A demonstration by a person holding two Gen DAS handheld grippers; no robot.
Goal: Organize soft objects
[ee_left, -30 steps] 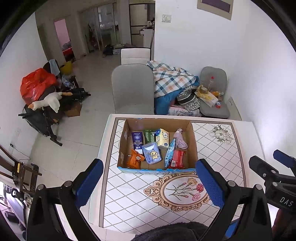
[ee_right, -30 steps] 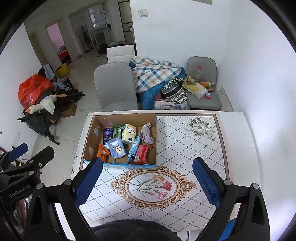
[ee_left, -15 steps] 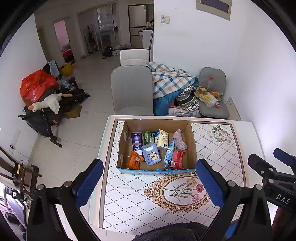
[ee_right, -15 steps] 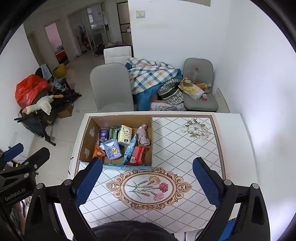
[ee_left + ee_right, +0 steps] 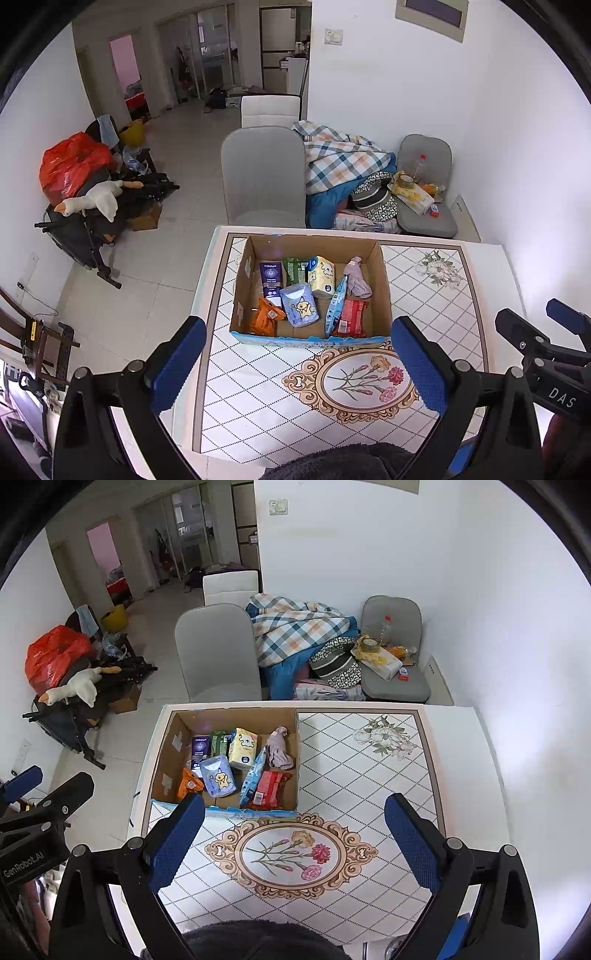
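A cardboard box [image 5: 384, 288] [image 5: 166, 760] stands on the tiled table [image 5: 424, 295] [image 5: 369, 775] at its far left. Inside lie several soft packets: a yellow tissue pack [image 5: 322, 272] [image 5: 242, 748], a light blue pack [image 5: 300, 309] [image 5: 218, 776], a red packet [image 5: 351, 314] [image 5: 269, 785], an orange packet [image 5: 266, 316], a dark blue pouch [image 5: 272, 275] and a pinkish cloth [image 5: 355, 277] [image 5: 279, 747]. My left gripper [image 5: 295, 363] is open and empty, high above the table's near side. My right gripper [image 5: 293, 840] is open and empty, likewise raised, to the right of the left one.
A grey chair [image 5: 262, 177] stands behind the table. A plaid blanket pile [image 5: 340, 158] and a second cluttered chair [image 5: 424, 192] lie at the back right by the white wall. Red bags and a toy goose [image 5: 92, 199] sit at the left. A dark fuzzy item [image 5: 332, 461] lies at the near edge.
Both grippers have risen and drawn back a little, so the table and box look smaller. Nothing on the table has moved.
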